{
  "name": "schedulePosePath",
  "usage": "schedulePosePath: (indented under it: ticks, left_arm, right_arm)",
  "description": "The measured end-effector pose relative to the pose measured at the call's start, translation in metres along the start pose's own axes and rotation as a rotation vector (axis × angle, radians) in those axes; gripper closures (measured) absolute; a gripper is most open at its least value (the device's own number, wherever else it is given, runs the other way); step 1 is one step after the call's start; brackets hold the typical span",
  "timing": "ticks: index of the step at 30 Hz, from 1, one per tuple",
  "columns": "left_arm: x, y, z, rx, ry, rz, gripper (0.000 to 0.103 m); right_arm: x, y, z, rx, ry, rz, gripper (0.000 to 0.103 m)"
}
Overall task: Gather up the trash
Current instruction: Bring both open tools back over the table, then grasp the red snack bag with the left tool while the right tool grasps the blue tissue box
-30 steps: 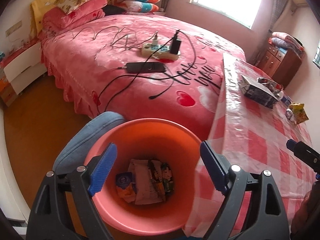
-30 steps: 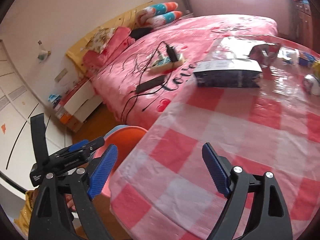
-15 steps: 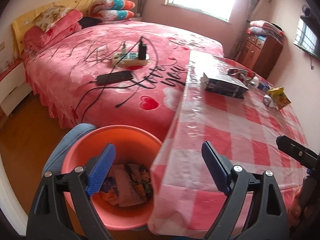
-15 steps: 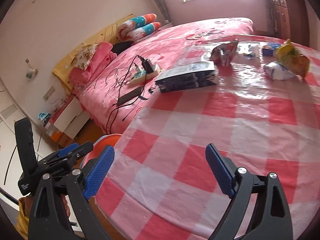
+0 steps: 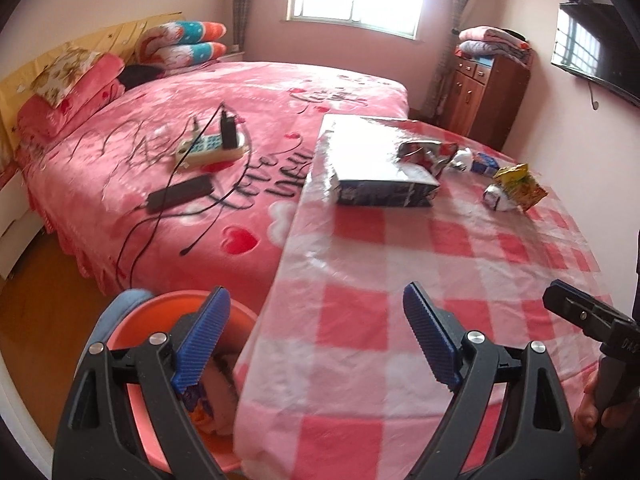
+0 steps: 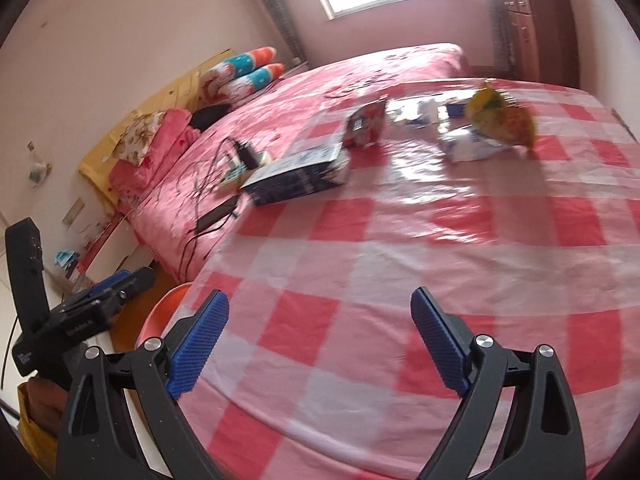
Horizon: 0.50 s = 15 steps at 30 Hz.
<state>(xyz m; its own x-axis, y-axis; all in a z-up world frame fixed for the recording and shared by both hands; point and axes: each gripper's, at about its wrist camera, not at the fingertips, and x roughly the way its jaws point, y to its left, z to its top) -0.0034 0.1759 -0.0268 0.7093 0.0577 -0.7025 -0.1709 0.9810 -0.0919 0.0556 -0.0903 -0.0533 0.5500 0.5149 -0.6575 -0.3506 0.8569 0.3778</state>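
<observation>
The left gripper (image 5: 316,344) and the right gripper (image 6: 320,344) both hang wide open over the near edge of the table (image 5: 400,264), holding and touching nothing. Its pink checked cloth runs beside a big pink bed (image 5: 180,128) on the left. An orange bin (image 5: 160,312) stands low at the table's near left corner with wrappers inside. Far across the table lie a dark box (image 5: 384,188), a yellow snack bag (image 5: 520,188) and a white wrapper (image 5: 496,200).

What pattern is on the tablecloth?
Pink, red and white checks on the tablecloth, clearest in the right wrist view.
</observation>
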Motion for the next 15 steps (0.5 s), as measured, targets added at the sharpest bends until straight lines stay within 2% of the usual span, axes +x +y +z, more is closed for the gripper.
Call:
schedulePosePath:
  ticks: [9,15]
  left_arm:
    - [0.031,-0.039,0.044,0.083,-0.024,-0.026,0.014]
    - [0.07,-0.072,0.087,0.077,0.005,-0.13,0.014]
  right_arm:
    - [-0.018,-0.06,0.033,0.039,-0.016,-0.12,0.012]
    - [-0.018,-0.107,0.073,0.11,-0.004,-0.129,0.012]
